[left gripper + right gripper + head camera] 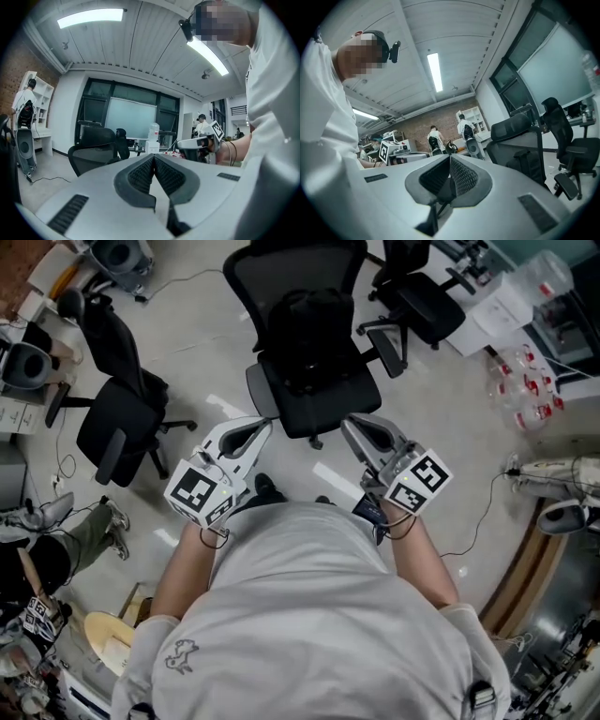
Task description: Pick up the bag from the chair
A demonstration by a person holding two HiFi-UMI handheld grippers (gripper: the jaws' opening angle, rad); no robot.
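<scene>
Pickup not yet begun: bag (pixel 314 334) rests on chair (pixel 309 416). Left gripper (pixel 253 432) and right gripper (pixel 359 426) hover short of it, jaws together, empty.

The black bag (pixel 314 334) lies on a black chair (pixel 281 268), so its edges are hard to see. A person (pixel 80 535) at the left edge is cut off. The far people (pixel 436 139) are too small to tell.

The person is extending both bare forearms forward. The left gripper (pixel 246 435) is pointing toward 1 o'clock and the right gripper (pixel 367 432) toward 11 o'clock. Each is holding its jaws pressed together, with nothing between them.
</scene>
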